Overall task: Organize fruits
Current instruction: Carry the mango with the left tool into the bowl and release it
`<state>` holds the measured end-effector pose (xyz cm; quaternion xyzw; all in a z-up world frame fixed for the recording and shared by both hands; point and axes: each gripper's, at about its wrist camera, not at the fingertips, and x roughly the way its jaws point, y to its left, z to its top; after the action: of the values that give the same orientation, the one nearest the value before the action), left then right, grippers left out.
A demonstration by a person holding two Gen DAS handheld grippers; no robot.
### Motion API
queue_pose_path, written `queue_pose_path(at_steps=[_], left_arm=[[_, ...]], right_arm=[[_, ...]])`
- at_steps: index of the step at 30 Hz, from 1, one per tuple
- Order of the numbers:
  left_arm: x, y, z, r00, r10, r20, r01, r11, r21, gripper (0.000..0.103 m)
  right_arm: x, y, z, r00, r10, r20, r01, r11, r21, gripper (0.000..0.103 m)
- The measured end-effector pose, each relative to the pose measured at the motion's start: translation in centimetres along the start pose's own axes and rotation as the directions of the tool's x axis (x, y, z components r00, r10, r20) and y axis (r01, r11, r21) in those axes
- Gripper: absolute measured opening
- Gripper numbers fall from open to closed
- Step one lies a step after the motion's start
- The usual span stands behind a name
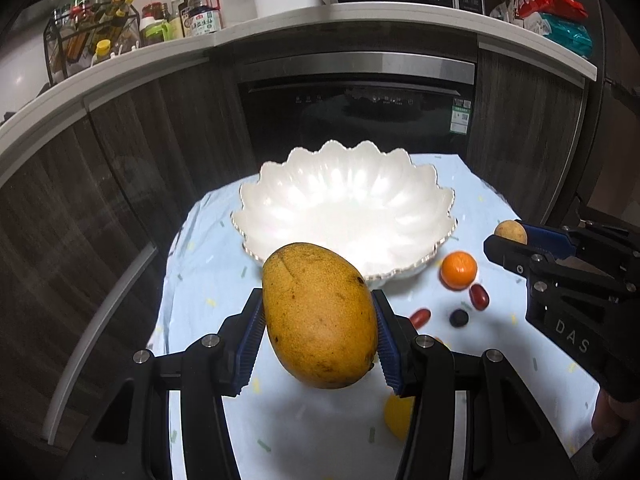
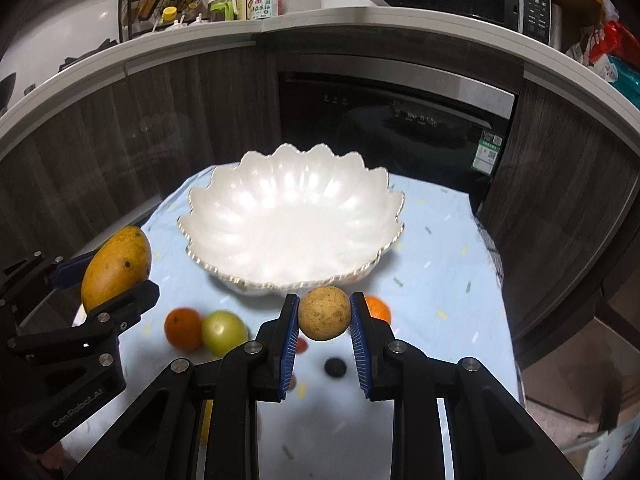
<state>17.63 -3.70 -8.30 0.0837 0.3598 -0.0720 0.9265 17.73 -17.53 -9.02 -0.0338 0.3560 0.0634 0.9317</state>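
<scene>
Jaws of the left gripper (image 1: 320, 344) clamp a mango (image 1: 320, 316); the right gripper's (image 2: 324, 344) clamp a small tan fruit (image 2: 324, 313).

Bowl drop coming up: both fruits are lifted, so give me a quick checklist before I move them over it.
1. Mango clamped between left gripper fingers: ok.
2. Small tan fruit clamped in right gripper: ok.
3. White bowl empty, upright: ok.
4. Both fruits clear of the blue cloth: ok.
5. Grippers apart from each other: ok.
6. Mango grip firmness: cannot tell.
</scene>
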Motion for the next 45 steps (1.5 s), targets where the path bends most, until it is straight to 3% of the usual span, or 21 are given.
queue_pose_path(at_steps=[23, 34, 45], left_arm=[[6.8, 2.3, 5.8, 1.0, -0.025, 0.016, 0.025, 1.0, 0.001, 0.051], [11.2, 3.3, 6.0, 0.997, -0.043, -0.062, 0.043, 0.999, 0.0, 0.051], [12.8, 3.0, 5.1, 0.989, -0.048, -0.137, 0.049, 0.999, -0.002, 0.054]], right_arm=[[6.5, -1.8, 5.7, 1.0, -0.025, 0.01, 0.025, 1.0, 0.0, 0.026], [9.9, -1.9, 5.7, 0.998, -0.02, -0.066, 0.02, 1.0, 0.007, 0.026], [11.5, -2.0, 5.2, 0.991, -0.01, -0.131, 0.012, 1.0, 0.011, 0.027]])
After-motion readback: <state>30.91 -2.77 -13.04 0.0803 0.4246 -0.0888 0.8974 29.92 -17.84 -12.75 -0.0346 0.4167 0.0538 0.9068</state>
